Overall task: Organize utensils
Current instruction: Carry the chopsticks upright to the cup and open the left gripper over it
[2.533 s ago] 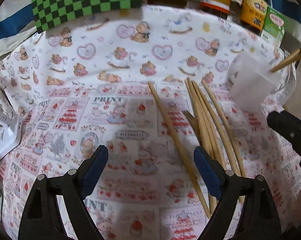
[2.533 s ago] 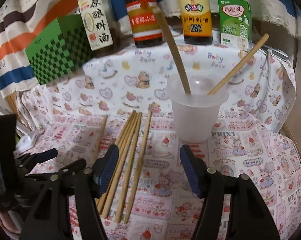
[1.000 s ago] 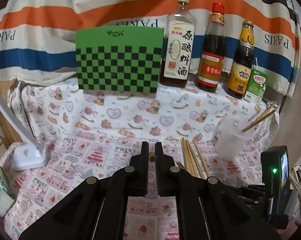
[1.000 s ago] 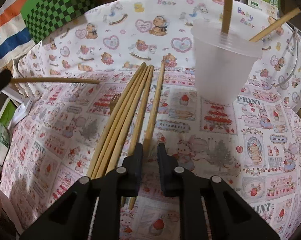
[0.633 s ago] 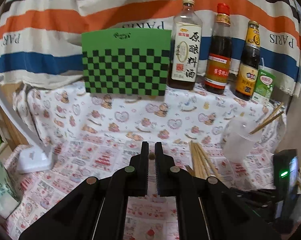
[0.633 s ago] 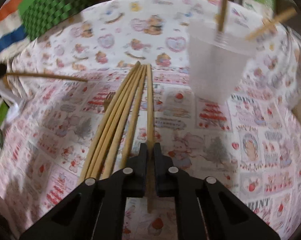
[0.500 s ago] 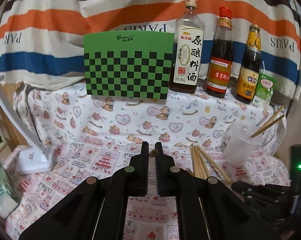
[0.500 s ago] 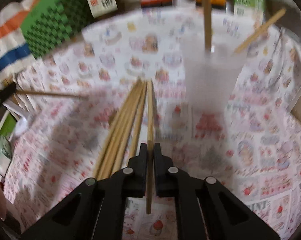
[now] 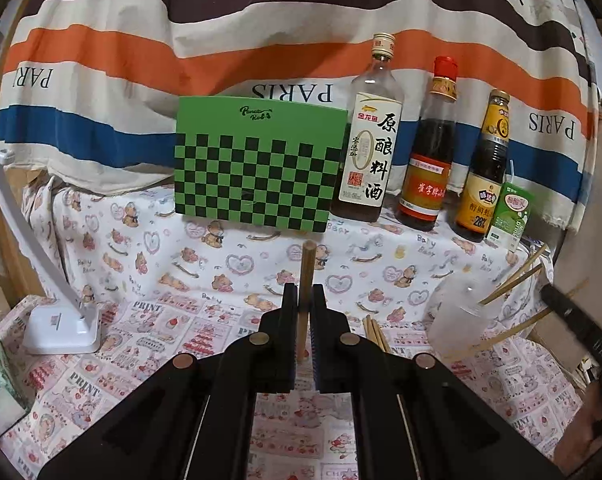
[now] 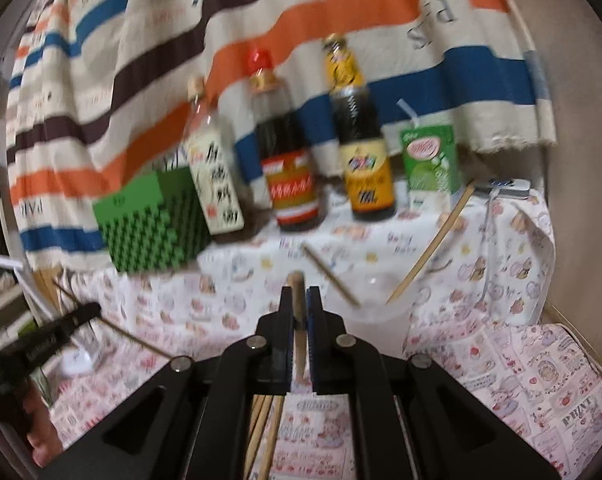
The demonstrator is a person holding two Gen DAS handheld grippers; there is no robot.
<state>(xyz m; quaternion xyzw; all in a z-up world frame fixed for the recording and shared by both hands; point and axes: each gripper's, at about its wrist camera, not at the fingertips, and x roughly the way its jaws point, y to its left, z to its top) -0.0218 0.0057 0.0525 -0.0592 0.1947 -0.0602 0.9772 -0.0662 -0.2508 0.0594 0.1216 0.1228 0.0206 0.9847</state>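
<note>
My left gripper [image 9: 303, 300] is shut on a wooden chopstick [image 9: 306, 276] that points up and forward, held above the patterned tablecloth. My right gripper [image 10: 299, 304] is shut on another chopstick [image 10: 297, 292], raised in front of the clear plastic cup [image 10: 371, 312], which holds two chopsticks [image 10: 429, 256]. The cup also shows at the right in the left wrist view [image 9: 457, 316], with the right gripper's chopstick beside it. Several loose chopsticks [image 9: 375, 332] lie on the cloth left of the cup; they show below my right gripper [image 10: 261, 432].
A green checkered box [image 9: 257, 172], three sauce bottles [image 9: 429, 160] and a green drink carton [image 9: 509, 216] stand along the back under a striped cloth. A white lamp base [image 9: 61, 328] sits at the left. The table's right edge drops off past the cup.
Both grippers closed on a chopstick each and lifted them off the cloth. My right gripper rose and tilted up toward the cup; the left stayed raised.
</note>
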